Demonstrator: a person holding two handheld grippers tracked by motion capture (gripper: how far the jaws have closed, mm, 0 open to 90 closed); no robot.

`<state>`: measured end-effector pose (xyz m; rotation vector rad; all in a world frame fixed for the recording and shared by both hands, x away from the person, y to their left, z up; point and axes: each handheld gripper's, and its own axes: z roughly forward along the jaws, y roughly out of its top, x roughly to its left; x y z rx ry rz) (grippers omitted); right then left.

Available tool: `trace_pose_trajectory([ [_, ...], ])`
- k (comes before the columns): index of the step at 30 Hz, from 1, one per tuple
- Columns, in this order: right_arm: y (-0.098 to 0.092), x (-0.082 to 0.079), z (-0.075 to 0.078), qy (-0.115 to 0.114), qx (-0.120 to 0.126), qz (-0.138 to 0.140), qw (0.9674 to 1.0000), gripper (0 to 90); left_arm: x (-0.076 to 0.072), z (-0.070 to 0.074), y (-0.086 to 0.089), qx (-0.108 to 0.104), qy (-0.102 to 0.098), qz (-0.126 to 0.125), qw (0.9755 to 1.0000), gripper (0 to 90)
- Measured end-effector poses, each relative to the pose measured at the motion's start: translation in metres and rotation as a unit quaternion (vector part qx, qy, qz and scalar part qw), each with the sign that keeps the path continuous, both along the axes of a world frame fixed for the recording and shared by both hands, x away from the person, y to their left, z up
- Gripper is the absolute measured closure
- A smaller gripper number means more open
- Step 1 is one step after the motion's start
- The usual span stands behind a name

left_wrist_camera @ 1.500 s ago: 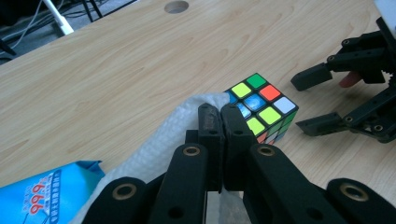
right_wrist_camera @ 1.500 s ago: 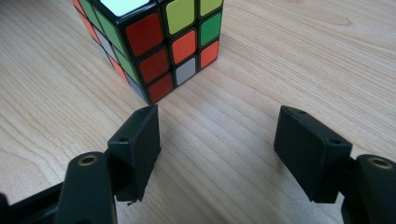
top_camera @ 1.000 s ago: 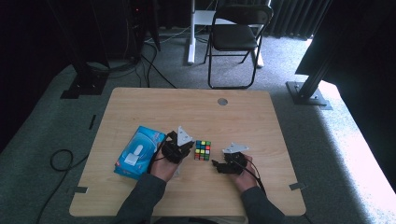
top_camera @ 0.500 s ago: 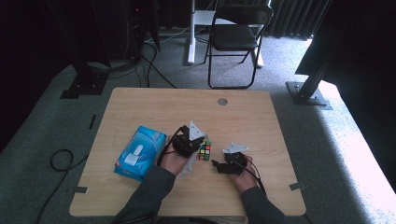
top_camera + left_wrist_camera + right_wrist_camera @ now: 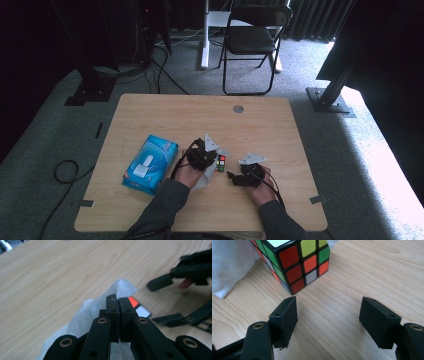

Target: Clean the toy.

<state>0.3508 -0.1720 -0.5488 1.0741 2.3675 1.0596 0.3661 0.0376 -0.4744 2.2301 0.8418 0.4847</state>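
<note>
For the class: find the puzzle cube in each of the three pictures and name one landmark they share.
High view: puzzle cube at table centre, between both hands.
Left gripper view: just right of the shut jaws, partly hidden.
Right gripper view: upper left, beyond the open jaws.
Shared landmark: white tissue beside the cube.

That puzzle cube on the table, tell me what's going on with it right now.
A person at the wooden table works with a gripper in each hand. The left gripper is shut on a white tissue and holds it against the puzzle cube, apparently to wipe it. The right gripper rests on the table just short of the cube, jaws open, nothing between them. A blue tissue pack lies off to the left in the high view.
</note>
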Motion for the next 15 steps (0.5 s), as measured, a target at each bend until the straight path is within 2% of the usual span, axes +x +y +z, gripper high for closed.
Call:
trace_pose_trajectory([
  [4,0.0000,0.0000,0.0000,0.000,0.000,0.000,1.0000,30.4,0.0005,-0.0091,0.0020,0.009,0.000,0.004,0.9999,88.0],
  [8,0.0000,0.0000,0.0000,0.000,0.000,0.000,1.0000,30.4,-0.0007,-0.0094,0.0024,0.013,-0.007,0.007,0.9999,85.1],
  [11,0.0000,0.0000,0.0000,0.000,0.000,0.000,1.0000,30.4,-0.0007,-0.0096,0.0038,0.008,-0.006,0.011,0.9999,80.5],
  [15,0.0000,0.0000,0.0000,0.000,0.000,0.000,1.0000,30.4,-0.0007,-0.0096,0.0054,0.002,-0.001,0.006,1.0000,79.4],
])
